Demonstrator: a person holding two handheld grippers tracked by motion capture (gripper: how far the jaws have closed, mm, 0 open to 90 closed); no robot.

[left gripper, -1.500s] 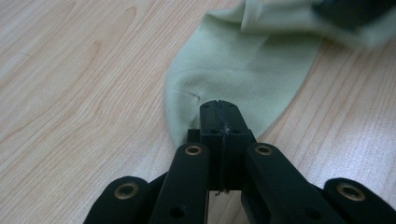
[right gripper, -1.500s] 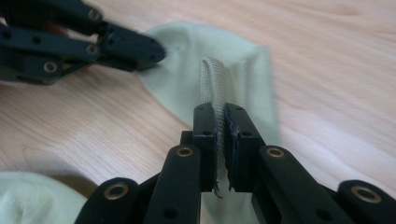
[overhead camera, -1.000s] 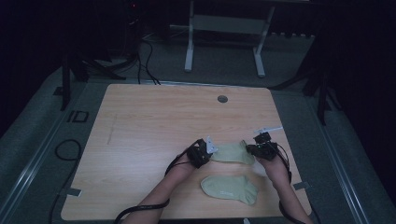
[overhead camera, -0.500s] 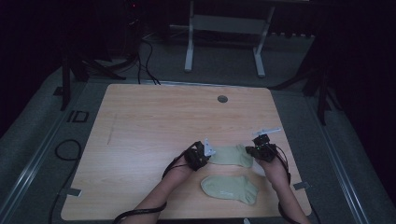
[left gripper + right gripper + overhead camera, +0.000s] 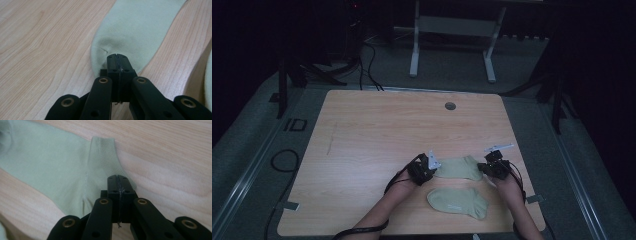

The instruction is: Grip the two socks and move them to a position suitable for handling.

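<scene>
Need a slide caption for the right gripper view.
Right gripper, jaws shut, pinching the ribbed cuff end of a pale green sock lying flat on the wooden table.

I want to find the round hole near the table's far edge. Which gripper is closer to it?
Left. The left gripper sits almost straight below the hole, pinching the far sock. The right gripper pinches that sock's other end, farther out sideways.

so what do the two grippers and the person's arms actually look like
Both are black. The left gripper and right gripper each have two flat-faced jaws on linkage arms with brass-coloured rivets. In the high view each carries a grey three-cornered plate, and a black cable trails back along each forearm. The forearms are bare, with no sleeves in sight.
</scene>
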